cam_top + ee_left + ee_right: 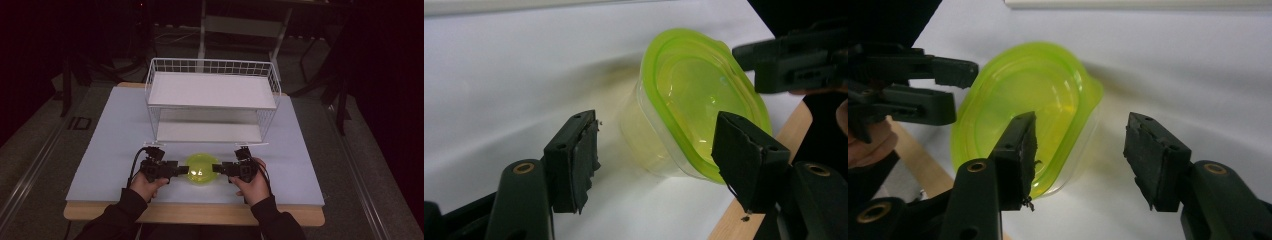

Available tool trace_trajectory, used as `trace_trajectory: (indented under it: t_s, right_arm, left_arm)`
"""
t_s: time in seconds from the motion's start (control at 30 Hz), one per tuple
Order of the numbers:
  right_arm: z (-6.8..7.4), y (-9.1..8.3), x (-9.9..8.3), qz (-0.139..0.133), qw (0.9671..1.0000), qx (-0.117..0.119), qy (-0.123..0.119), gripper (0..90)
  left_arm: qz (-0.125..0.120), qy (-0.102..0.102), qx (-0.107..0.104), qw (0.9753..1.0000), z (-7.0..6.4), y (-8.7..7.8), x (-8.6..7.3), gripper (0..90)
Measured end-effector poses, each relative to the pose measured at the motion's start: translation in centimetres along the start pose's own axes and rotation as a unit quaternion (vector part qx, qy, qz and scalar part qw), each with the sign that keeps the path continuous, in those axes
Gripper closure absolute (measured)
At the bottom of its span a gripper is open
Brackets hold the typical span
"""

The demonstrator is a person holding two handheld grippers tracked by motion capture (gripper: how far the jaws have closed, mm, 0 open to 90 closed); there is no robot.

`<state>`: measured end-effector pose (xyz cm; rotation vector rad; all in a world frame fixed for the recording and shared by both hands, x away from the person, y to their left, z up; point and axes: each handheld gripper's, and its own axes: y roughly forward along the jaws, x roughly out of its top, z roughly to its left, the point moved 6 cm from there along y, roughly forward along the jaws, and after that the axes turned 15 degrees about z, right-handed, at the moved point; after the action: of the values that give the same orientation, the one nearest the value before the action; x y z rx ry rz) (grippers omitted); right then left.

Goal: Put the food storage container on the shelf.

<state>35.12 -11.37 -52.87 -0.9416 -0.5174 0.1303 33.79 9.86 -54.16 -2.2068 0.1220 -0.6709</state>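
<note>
Green-lidded container (199, 169) sits between the left gripper (181, 170) and right gripper (218, 168), both jaws spread, ungrasped.

Lime-lidded clear container (199, 170), upright, lid on, near table's front edge

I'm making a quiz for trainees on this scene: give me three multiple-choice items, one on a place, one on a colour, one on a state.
1. Where is the container?
A. between the two grippers
B. on the rack's top shelf
C. on the floor

2. What colour is its lid?
A. red
B. lime green
C. black

3. How do the left gripper's jaws stand?
A. shut on the lid
B. open
C. shut on the rack

Key: A, the high view shows it between the left gripper and the right gripper; B, the lid is lime green; B, its jaws are wide apart.
</note>
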Motion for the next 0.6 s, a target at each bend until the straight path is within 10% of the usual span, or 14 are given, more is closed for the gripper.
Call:
trace_trajectory:
  t_s: [0.2,0.6]
  right_arm:
    - [0.3,0.4,-0.5,0.014,0.9997,0.013,0.013,66.4]
    - [2.3,-0.5,-0.8,-0.007,0.9998,-0.004,-0.019,80.1]
  left_arm:
    - [0.025,-0.013,-0.051,0.9983,-0.5,0.5,-0.3,62.3]
    - [0.014,-0.031,-0.036,0.9988,-1.6,-0.3,-0.8,80.6]
